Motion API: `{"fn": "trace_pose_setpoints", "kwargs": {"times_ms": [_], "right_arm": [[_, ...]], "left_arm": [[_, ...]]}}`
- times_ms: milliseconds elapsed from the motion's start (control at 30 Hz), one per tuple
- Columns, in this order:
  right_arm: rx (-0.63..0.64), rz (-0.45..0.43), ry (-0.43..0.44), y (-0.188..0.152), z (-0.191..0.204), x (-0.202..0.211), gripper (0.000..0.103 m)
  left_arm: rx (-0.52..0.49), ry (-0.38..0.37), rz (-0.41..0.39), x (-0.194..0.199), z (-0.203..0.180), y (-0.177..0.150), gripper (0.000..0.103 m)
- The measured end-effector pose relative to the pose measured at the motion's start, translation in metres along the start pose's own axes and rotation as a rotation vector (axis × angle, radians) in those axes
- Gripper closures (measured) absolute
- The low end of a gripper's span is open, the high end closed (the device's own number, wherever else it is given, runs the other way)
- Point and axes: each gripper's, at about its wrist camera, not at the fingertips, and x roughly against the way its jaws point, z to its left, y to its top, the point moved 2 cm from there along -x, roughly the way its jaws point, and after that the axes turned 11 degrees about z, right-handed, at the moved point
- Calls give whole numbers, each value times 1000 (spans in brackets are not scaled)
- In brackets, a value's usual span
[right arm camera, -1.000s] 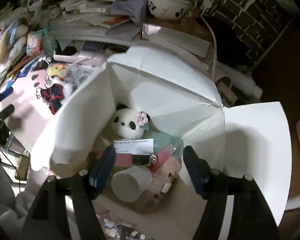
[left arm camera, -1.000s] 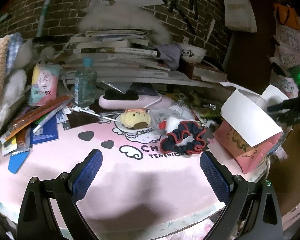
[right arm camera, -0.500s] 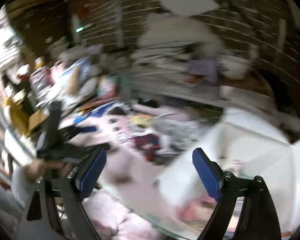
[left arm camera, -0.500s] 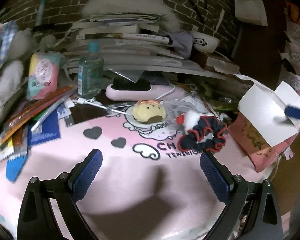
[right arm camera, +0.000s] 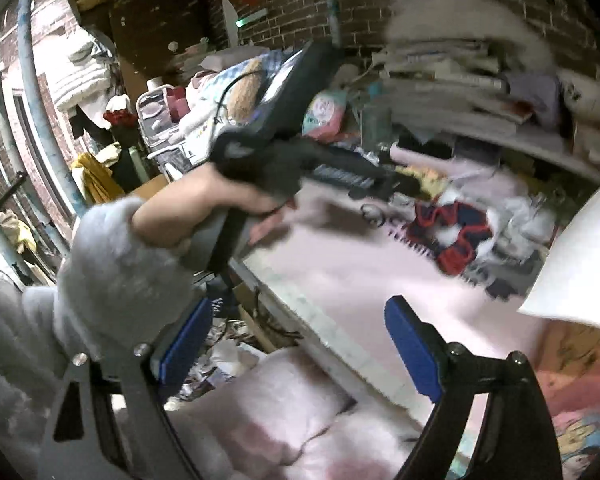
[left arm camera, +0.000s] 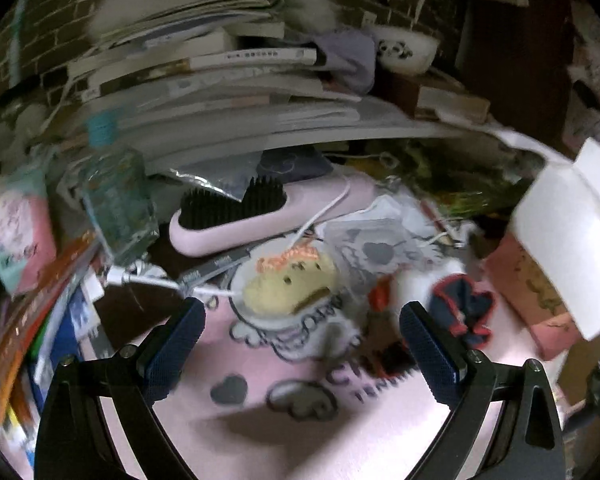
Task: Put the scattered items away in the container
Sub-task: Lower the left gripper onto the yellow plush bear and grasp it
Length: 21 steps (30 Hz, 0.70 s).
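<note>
Two grippers hang over the pink mat [left arm camera: 284, 432], both spread wide with nothing between their pads. Just ahead of the left gripper [left arm camera: 302, 346] lie a yellow plush toy [left arm camera: 290, 286] and a navy-and-red scrunchie [left arm camera: 462, 312]. At the right gripper [right arm camera: 296, 342], the white box [right arm camera: 584, 256] shows only blurred, probably one open flap.

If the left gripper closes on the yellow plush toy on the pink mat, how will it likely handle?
The yellow plush toy looks soft and rounded, so it will probably squash between the pads rather than slip. It seems light for its bulk. A white cable runs close by it and might drag along.
</note>
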Motion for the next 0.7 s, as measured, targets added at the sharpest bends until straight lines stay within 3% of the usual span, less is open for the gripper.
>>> {"fn": "trace_pose_setpoints", "kwargs": {"times_ms": [167, 300, 367, 467, 600, 700], "right_arm": [[-42, 7, 32, -8, -9, -4, 17], [-68, 16, 39, -12, -18, -6, 17], [-76, 18, 42, -13, -22, -7, 17], [-90, 21, 47, -13, -26, -9, 17], [-97, 18, 56, -14, -29, -9, 17], [-95, 17, 53, -13, -28, -8, 17]], "left_arm": [[-5, 10, 50, -18, 3, 13, 18], [-2, -25, 60, -23, 5, 16, 20], [-5, -60, 63, -23, 5, 16, 33], [-10, -90, 67, -22, 4, 15, 41], [-26, -115, 88, -24, 2, 14, 42], [-41, -133, 100, -25, 1, 12, 53]]}}
